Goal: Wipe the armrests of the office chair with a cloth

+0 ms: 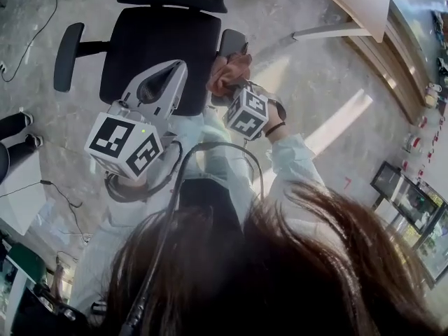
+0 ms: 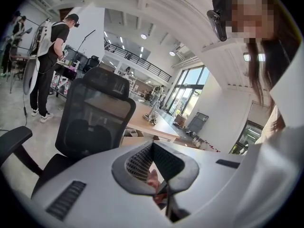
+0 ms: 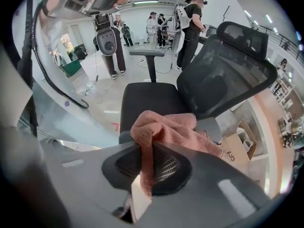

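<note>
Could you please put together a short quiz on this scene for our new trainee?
1. What do the right tongs grip? A) a sponge B) a pink cloth C) nothing
2. True or false: the left tongs hold nothing.
3. Fill in: the cloth lies on one ____ of the office chair.
Key: 1 B; 2 true; 3 armrest.

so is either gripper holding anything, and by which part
The right gripper has its jaws shut on a gathered fold of the cloth, the rest bunched ahead. The left gripper has jaws together, empty.
</note>
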The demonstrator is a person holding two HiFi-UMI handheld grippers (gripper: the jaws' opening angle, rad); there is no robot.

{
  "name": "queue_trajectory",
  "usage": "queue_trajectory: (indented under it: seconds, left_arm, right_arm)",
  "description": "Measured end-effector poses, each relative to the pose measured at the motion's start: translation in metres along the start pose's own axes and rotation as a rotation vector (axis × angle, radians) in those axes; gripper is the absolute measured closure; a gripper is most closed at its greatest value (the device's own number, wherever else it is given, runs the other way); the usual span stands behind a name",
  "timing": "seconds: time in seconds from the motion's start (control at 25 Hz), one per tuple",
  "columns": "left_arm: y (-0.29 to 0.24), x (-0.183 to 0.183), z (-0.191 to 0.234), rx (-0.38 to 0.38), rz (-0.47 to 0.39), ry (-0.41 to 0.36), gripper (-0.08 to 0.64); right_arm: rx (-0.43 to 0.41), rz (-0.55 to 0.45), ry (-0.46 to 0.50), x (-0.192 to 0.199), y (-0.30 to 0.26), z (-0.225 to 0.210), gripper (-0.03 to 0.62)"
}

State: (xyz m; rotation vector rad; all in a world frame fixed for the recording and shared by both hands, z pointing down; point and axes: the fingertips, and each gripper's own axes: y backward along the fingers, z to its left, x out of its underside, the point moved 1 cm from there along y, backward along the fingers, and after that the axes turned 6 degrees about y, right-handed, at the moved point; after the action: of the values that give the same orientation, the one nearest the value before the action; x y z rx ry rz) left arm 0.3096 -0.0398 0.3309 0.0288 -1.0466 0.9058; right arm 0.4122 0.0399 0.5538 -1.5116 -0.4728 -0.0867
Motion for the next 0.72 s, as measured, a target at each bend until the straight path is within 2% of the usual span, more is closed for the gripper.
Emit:
queue_trajectory:
  seconds: [0.08,0.28,0.4,0.52,0.64,0.72]
  left_arm:
    - [-0.003,-0.001,-0.002,0.006,-0.008,-0.003,0.558]
    - [-0.006,-0.002,-0.002,0.015,-0.006,0.003,0.557]
    - [-0.005,-0.002,-0.004,0.015,-0.009,0.006,0.557]
    - [-0.004,-0.001,-0.004,0.014,-0.016,0.013,0.558]
    - [-0.003,0.003,-0.003,0.008,-0.011,0.020,0.558]
    - [-0.001,0.008,-0.003,0.004,-0.009,0.027,0.558]
  right_arm:
    - [-0.047,-0.003,0.007,0.002,0.003,0.015,0.569]
    - [-0.227,-0.005,0.004,0.002,0.010,0.048,0.569]
    - [-0.291,-0.029,-0.038,0.002,0.017,0.056,0.569]
    - [-0.234,-0.135,-0.169,-0.001,0.036,0.032,0.569]
    - [-0.079,-0.280,-0.367,0.000,0.060,-0.032,0.569]
    - [0.041,-0.325,-0.471,0.004,0.071,-0.082,0.569]
